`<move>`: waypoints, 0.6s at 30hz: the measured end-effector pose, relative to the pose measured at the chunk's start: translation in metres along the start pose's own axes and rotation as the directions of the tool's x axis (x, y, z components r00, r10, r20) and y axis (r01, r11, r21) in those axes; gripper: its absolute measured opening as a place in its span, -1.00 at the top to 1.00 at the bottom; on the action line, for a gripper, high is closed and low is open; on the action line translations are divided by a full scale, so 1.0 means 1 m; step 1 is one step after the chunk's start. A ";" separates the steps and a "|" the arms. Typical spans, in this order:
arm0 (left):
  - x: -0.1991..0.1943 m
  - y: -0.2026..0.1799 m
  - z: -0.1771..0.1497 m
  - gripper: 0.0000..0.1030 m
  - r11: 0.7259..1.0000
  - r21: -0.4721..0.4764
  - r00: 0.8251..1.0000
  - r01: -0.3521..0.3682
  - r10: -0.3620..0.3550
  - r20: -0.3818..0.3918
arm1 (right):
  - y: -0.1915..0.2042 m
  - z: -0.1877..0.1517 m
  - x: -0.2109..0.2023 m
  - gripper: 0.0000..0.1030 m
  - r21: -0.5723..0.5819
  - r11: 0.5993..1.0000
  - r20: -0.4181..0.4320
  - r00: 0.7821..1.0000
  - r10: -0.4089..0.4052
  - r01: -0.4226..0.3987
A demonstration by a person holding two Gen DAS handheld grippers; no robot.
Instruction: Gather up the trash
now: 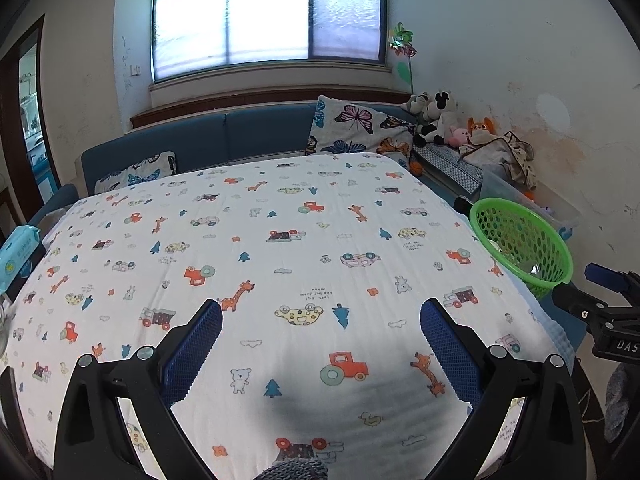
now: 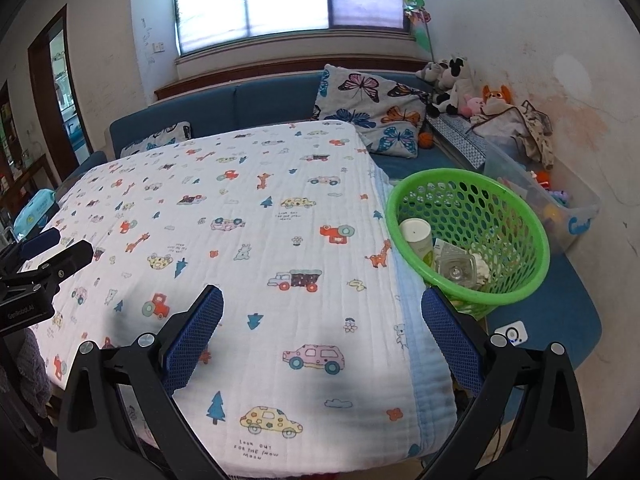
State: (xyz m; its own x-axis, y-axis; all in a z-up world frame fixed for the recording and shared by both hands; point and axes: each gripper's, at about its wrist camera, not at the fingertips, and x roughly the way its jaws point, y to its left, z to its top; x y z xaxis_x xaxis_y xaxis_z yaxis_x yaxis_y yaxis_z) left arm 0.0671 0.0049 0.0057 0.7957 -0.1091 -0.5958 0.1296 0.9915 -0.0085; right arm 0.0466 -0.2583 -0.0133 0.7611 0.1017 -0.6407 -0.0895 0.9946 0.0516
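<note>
Both tools spread wide, gripping nothing: left tool (image 1: 320, 340), right tool (image 2: 322, 328) over the table (image 2: 240, 240). Green basket (image 2: 516, 280) off the table edge at 2 o'clock, holding a white cup (image 2: 416, 236), clear plastic container (image 2: 454, 270), crumpled paper (image 2: 482, 268). Probably all light, thin-walled, crushable. Best pinched gently at rims; basket by its stiff rim.

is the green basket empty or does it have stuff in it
Not empty. The green basket holds a white cup, a clear plastic container and crumpled white paper at its bottom, well below the rim.
</note>
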 end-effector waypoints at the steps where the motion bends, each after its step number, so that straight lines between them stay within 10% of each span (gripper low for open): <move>1: 0.000 0.000 0.000 -0.86 1.000 0.000 1.000 0.001 -0.001 -0.001 | 0.000 0.000 0.000 -0.91 0.000 1.000 -0.001 1.000 0.001 -0.001; 18: -0.003 -0.001 -0.003 -0.86 1.000 -0.002 1.000 0.003 -0.003 0.010 | -0.001 0.000 -0.002 -0.91 0.006 1.000 0.012 1.000 -0.001 0.000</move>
State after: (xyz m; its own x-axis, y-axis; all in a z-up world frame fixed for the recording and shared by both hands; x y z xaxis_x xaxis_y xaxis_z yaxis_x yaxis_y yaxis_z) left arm 0.0626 0.0049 0.0051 0.8013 -0.1124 -0.5876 0.1306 0.9914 -0.0116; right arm 0.0451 -0.2590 -0.0122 0.7690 0.1014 -0.6311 -0.0855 0.9948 0.0557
